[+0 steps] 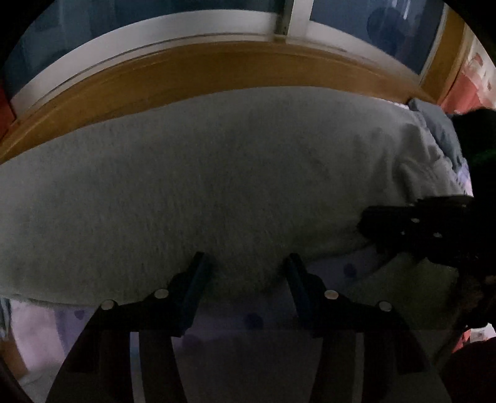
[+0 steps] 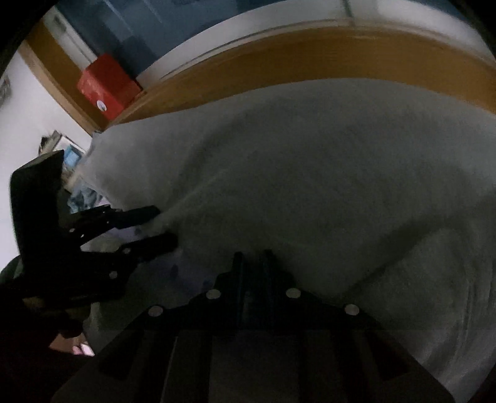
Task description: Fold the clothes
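Observation:
A pale grey-green fleece garment (image 1: 217, 186) lies spread over a bed and fills the middle of both views (image 2: 325, 186). My left gripper (image 1: 246, 263) is open at the garment's near edge, with a bulge of that edge between its blue-padded fingers (image 1: 198, 272). From the right wrist view the left gripper (image 2: 164, 226) straddles the garment's left corner, jaws apart. My right gripper (image 2: 252, 259) has its fingers close together and is shut on the garment's near hem. In the left wrist view it (image 1: 364, 221) bites the garment's right edge, where wrinkles gather.
A white sheet with purple dots (image 1: 254, 319) shows below the garment. A wooden sill (image 1: 217, 65) and a white window frame (image 1: 173, 28) run behind the bed. A red box (image 2: 107, 85) stands on the sill. Blue bedding (image 1: 440, 124) is bunched at the far right.

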The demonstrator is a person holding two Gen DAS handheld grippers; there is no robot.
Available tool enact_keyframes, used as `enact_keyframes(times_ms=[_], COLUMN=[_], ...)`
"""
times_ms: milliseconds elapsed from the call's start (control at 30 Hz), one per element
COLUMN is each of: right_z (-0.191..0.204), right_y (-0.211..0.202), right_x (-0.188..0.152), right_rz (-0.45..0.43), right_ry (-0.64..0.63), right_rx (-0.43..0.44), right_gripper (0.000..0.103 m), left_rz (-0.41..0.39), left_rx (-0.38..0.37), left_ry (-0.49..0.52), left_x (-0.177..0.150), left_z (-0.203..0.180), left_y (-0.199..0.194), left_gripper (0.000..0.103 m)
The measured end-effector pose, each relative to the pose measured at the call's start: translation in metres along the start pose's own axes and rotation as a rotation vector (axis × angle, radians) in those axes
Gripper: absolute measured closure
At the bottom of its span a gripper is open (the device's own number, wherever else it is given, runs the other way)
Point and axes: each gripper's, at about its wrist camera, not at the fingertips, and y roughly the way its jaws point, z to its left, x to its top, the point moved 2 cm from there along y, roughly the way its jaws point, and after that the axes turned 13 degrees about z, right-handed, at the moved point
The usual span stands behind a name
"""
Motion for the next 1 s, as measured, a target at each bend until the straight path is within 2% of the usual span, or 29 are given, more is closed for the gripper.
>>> enact_keyframes(times_ms=[100, 133, 200, 233, 300, 367, 433, 533, 600, 700, 800, 867, 1000], right_z=[-0.003, -0.004, -0.018, -0.033, -0.077, -0.12, -0.147, -0.163, -0.161, -0.151, -0.153, -0.154, -0.138], right_y=[-0.015, -0.026, -0.067, -0.084, -0.115, -0.133, -0.144, -0.143, -0.13, -0.099, -0.103, -0.106, -0.113], right_x=[-0.009, -0.013, -0.025, -0.032, -0.046, -0.057, -0.065, -0.079, -0.088, -0.11, -0.137, -0.155, -0.185], right_rz=[-0.032, -0.073, -0.225, -0.285, -0.36, -0.36, -0.324, -0.264, -0.217, -0.099, -0.146, -0.175, -0.174], right_ry=[0.016, 0.021, 0.065, 0.108, 0.225, 0.319, 0.343, 0.352, 0.351, 0.309, 0.361, 0.388, 0.363], right_rx=[-0.003, -0.017, -0.101, -0.154, -0.283, -0.382, -0.407, -0.428, -0.372, -0.341, -0.307, -0.29, -0.354], right_gripper=[0.096, 0.096, 0.092, 0.09, 0.089, 0.089, 0.09, 0.09, 0.091, 0.092, 0.1, 0.101, 0.1], left_rz=[0.029, 0.011, -0.098, -0.151, -0.179, -0.171, -0.122, -0.049, -0.005, -0.033, -0.015, -0.022, -0.028], left_rx=[-0.043, -0.075, -0.136, -0.143, -0.156, -0.183, -0.231, -0.302, -0.26, -0.193, -0.13, -0.119, -0.104], left_ry=[-0.064, -0.076, -0.055, -0.03, 0.046, 0.113, 0.165, 0.244, 0.288, 0.341, 0.376, 0.348, 0.275], left_x=[0.01, 0.013, 0.022, 0.027, 0.051, 0.074, 0.094, 0.125, 0.144, 0.157, 0.158, 0.156, 0.154], left_z=[0.005, 0.005, 0.001, -0.003, -0.018, -0.038, -0.064, -0.102, -0.123, -0.138, -0.14, -0.138, -0.137], left_y=[-0.01, -0.019, -0.047, -0.058, -0.057, -0.046, -0.023, 0.011, 0.04, 0.059, 0.058, 0.056, 0.056], left_gripper=[0.051, 0.051, 0.051, 0.051, 0.051, 0.051, 0.051, 0.051, 0.051, 0.051, 0.05, 0.049, 0.049])
